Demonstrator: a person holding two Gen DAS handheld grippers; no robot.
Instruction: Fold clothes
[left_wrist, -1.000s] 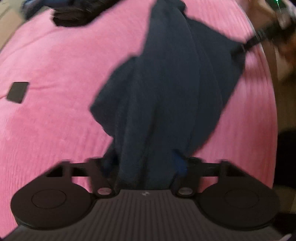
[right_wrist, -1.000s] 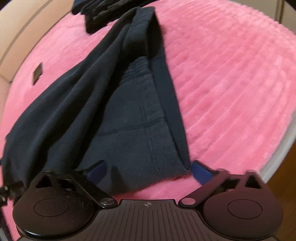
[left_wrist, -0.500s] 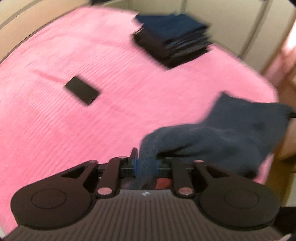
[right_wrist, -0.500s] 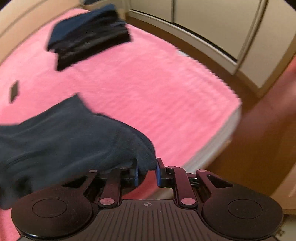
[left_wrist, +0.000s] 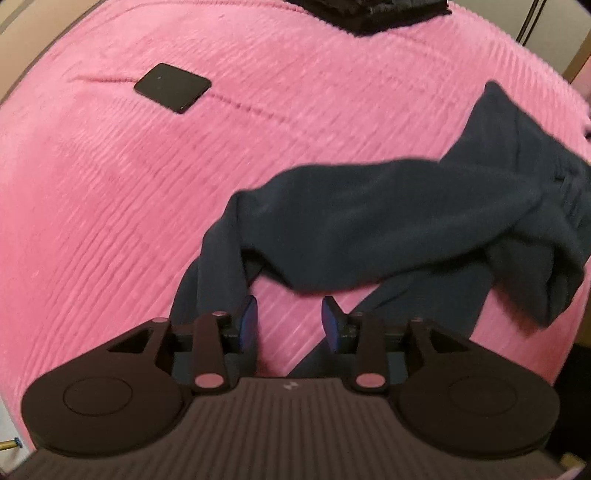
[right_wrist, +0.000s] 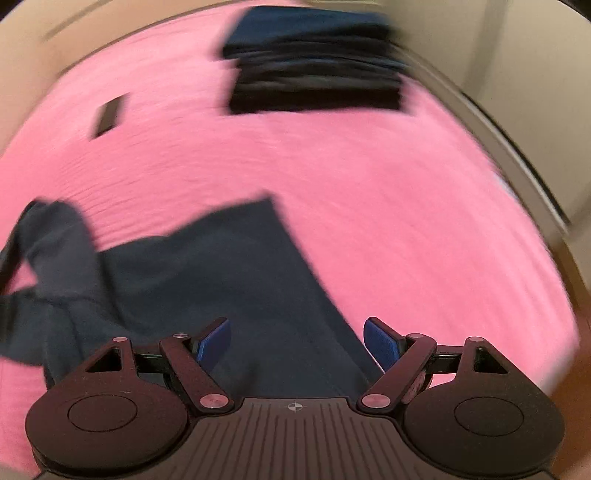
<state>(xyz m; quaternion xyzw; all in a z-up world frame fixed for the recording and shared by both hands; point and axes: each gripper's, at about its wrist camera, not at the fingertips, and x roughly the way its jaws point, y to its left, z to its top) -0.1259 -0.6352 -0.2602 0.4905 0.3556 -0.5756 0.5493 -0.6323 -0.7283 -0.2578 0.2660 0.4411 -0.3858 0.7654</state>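
Since half second ago: both grippers let go, garment (left_wrist: 388, 229) dropped, lies rumpled on pink bed (left_wrist: 110, 221). Left gripper (left_wrist: 290, 325) wide, empty. Right gripper (right_wrist: 297, 343) wide, over cloth. Soft, light fleece, likely limp; pinch edges or corners.

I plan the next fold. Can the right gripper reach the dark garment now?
Probably yes. The right gripper is open directly over the garment, with nothing between them on the pink blanket.

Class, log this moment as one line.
left tool: open | right tool: open | navy garment: loose on pink blanket | folded stack: behind
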